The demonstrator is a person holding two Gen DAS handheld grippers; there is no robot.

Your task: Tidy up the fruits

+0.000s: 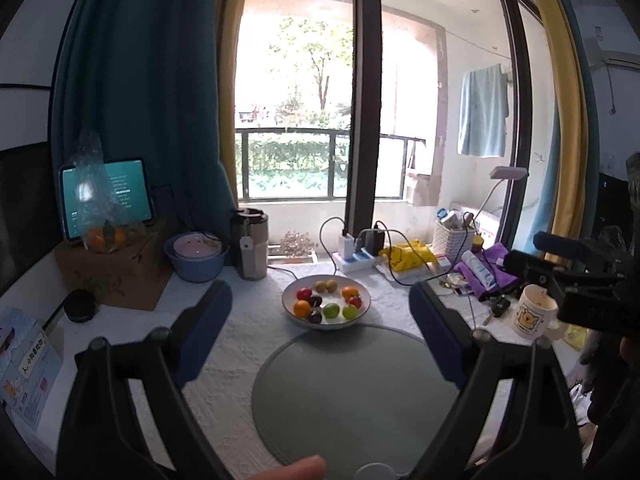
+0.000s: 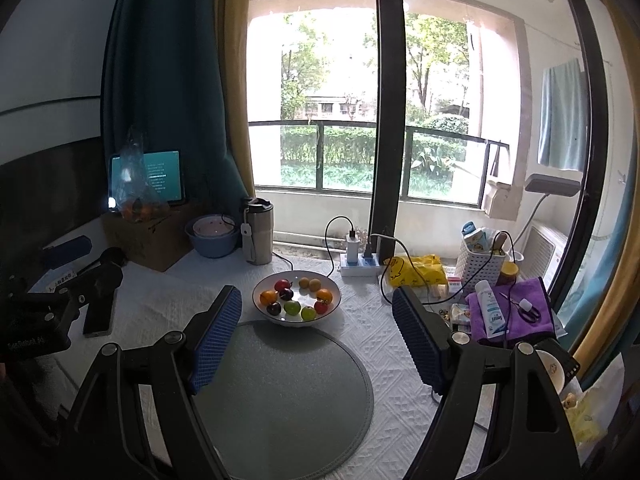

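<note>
A white bowl (image 1: pixel 362 307) holds several small fruits: orange, red, green, dark purple and tan ones. It stands on the white tablecloth just beyond a round grey mat (image 1: pixel 352 392). The bowl (image 2: pixel 334 300) and the mat (image 2: pixel 288 396) also show in the right wrist view. My left gripper (image 1: pixel 320 300) is open and empty, held above the mat short of the bowl. My right gripper (image 2: pixel 316 300) is open and empty, also short of the bowl. Each gripper shows at the edge of the other's view.
At the back left stand a cardboard box (image 1: pixel 116 276) with a bag of oranges (image 1: pixel 104 236), a tablet (image 1: pixel 108 196), stacked bowls (image 1: pixel 196 256) and a tumbler (image 1: pixel 252 244). A power strip (image 1: pixel 356 258), basket (image 1: pixel 454 236), purple cloth (image 1: pixel 488 272) and mug (image 1: pixel 532 316) crowd the right.
</note>
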